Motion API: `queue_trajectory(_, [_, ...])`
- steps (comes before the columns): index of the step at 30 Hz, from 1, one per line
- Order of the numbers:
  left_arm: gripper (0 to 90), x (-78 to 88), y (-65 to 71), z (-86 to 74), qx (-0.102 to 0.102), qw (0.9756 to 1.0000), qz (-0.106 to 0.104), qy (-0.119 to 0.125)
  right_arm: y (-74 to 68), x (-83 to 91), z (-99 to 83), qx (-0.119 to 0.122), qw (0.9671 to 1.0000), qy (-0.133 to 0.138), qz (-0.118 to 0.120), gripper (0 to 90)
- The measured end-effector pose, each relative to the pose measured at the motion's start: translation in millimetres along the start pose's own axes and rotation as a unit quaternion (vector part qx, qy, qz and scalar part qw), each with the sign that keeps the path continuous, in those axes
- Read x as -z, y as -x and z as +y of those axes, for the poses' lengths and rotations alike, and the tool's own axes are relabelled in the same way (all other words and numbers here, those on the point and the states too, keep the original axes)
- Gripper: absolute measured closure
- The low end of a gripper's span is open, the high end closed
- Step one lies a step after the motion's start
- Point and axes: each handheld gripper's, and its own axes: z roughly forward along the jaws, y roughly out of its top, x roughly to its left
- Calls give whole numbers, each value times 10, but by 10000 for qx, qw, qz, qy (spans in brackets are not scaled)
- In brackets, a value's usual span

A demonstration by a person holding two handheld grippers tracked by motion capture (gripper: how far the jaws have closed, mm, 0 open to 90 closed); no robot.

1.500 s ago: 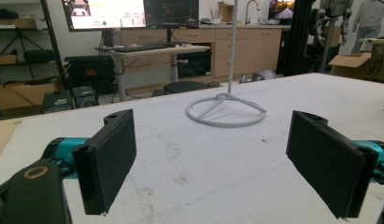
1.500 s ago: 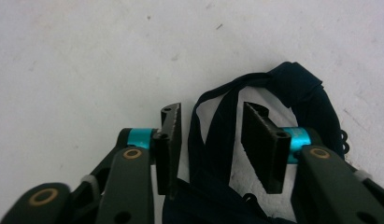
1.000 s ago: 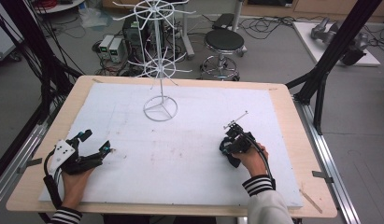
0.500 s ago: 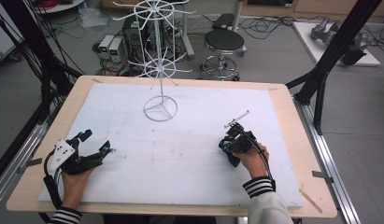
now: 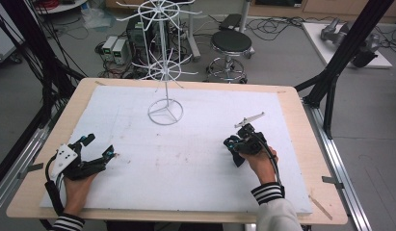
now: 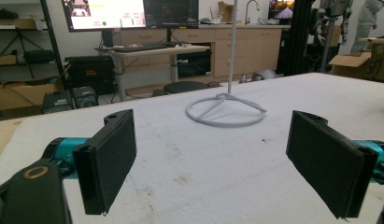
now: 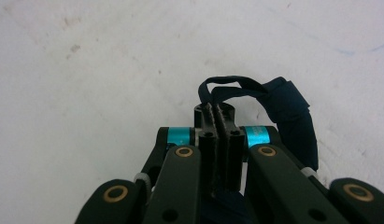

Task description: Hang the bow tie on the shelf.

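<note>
**Strap kept clamped, nothing moved**

Hardly any change is seen over the last second. Nearest the person, right of the wire stand [image 5: 165,111], the right hand-held gripper [image 7: 216,112] is still closed tight on a loop of the dark blue strap [image 7: 283,112], whose rest lies bunched on the white desk [image 5: 186,159]. Left of the stand, the left hand-held gripper [image 6: 213,158] is held wide apart and empty, low over the desk. Farther back, the stand's hooks are bare. The strap is judged gripped but not yet lifted toward the stand.
</note>
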Motion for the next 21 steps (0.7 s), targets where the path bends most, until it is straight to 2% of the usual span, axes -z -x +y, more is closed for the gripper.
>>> queue_trajectory(2, [165,1,-1,1,0,10000,-6,-8,-3,24,9,-13,9998,182,27,881])
queue_trajectory(3, [165,0,0,0,2,10000,-1,1,-3,24,9,-13,9998,182,27,881])
queue_trajectory(5, [165,1,-1,1,1,10000,-5,-7,-6,52,20,26,9991,427,63,881])
queue_trajectory(6, [165,1,0,1,1,10000,-6,-7,-6,52,20,26,9991,427,63,881])
queue_trajectory(7, [165,0,0,0,0,10000,-2,0,-16,64,24,34,9983,573,71,881])
queue_trajectory(8, [165,0,0,0,-3,10000,-3,-2,-16,64,24,34,9983,573,71,881])
queue_trajectory(11, [165,0,1,0,-3,10000,-2,-3,-40,96,41,84,9954,953,109,881])
queue_trajectory(12, [165,0,1,0,-3,10000,-1,0,-40,96,41,84,9954,953,109,881])
queue_trajectory(13, [165,0,1,0,-3,10000,-2,-2,-64,118,56,106,9929,1179,121,881])
queue_trajectory(14, [165,0,0,1,-5,10000,-5,-8,-64,118,56,106,9929,1179,121,881])
queue_trajectory(21, [165,0,2,1,-17,10000,-4,-4,-147,177,89,280,9837,1777,2,881])
